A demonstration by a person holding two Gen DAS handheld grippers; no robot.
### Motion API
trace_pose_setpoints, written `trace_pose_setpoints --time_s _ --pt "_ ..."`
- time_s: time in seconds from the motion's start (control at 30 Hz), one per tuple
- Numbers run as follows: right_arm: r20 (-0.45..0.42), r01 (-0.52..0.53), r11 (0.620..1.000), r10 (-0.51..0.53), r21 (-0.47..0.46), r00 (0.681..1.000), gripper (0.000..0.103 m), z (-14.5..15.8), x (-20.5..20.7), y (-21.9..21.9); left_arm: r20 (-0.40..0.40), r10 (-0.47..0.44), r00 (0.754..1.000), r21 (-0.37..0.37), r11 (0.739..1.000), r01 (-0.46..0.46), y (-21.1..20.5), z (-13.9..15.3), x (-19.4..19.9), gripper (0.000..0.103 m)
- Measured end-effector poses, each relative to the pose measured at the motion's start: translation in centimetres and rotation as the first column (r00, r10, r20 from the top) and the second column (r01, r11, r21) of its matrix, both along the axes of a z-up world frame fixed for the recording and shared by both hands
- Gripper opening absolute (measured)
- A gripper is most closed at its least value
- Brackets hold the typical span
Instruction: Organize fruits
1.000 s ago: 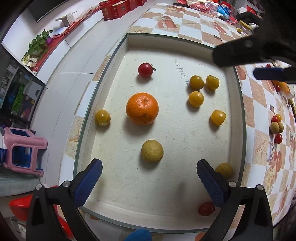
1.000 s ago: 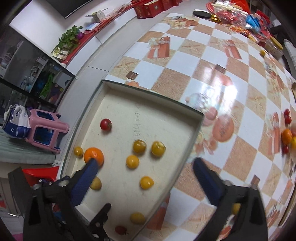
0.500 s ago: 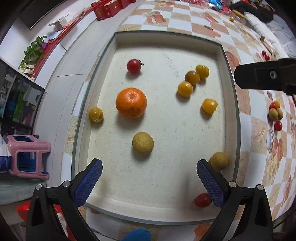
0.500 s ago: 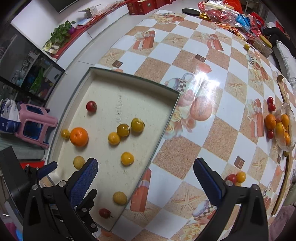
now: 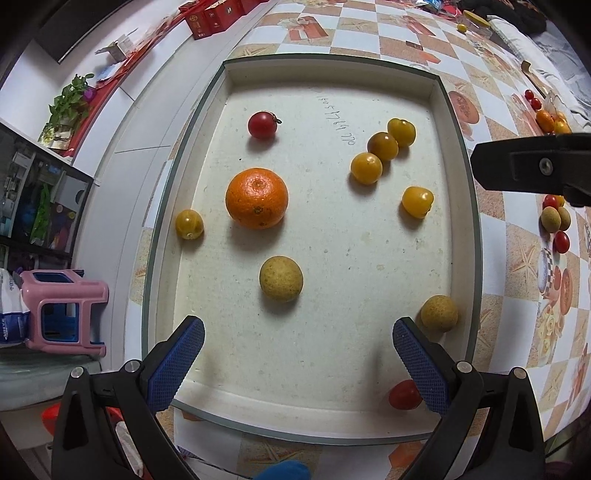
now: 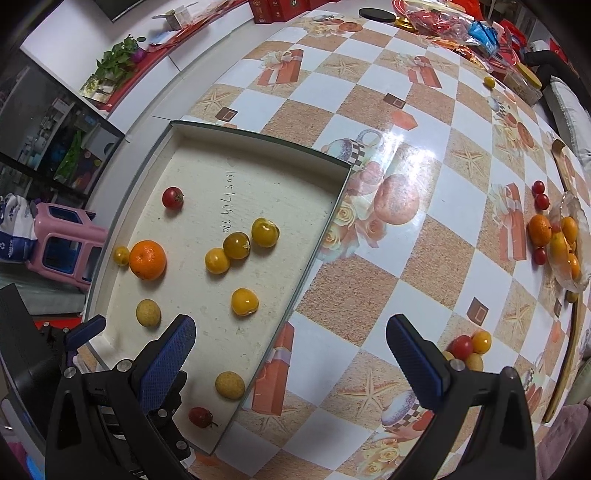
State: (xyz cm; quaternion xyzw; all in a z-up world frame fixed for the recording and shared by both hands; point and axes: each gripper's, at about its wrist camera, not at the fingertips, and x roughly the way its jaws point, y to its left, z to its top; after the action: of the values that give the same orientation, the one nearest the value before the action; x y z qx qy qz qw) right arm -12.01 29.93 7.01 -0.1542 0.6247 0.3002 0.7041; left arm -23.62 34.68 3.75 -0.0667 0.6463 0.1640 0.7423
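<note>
A white foam tray (image 5: 463,206) (image 6: 332,206) holds an orange (image 5: 256,197) (image 6: 147,259), several yellow tomatoes (image 5: 365,168) (image 6: 218,260), two tan round fruits (image 5: 280,278) (image 6: 148,312) and two red tomatoes (image 5: 262,124) (image 6: 172,197). My left gripper (image 5: 295,356) is open and empty above the tray's near end. My right gripper (image 6: 290,350) is open and empty above the tray's right rim and the table. A small pile of fruits (image 6: 467,347) (image 5: 554,218) lies on the table right of the tray.
The table has a checkered cloth (image 6: 369,92). A glass dish with oranges (image 6: 565,243) and loose red tomatoes (image 6: 539,192) is at the far right. Red boxes and packets (image 6: 443,18) lie at the far edge. A pink stool (image 5: 62,314) stands on the floor at left.
Both grippers have pulled back and up from the tray, so more of the tray and table shows. The right gripper has swung to the right over the table. No fruit has moved.
</note>
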Motion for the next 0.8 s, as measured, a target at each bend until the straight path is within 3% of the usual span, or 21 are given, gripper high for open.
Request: trace_pose_setpoints --time_s 0.8 --pt "-0.006 0.003 1.0 -0.003 -0.007 1.0 0.103 -0.49 0.27 0.03 -0.009 -0.001 1.0 0.027 1.0 0.002 -0.59 0.4 1.0 0.103"
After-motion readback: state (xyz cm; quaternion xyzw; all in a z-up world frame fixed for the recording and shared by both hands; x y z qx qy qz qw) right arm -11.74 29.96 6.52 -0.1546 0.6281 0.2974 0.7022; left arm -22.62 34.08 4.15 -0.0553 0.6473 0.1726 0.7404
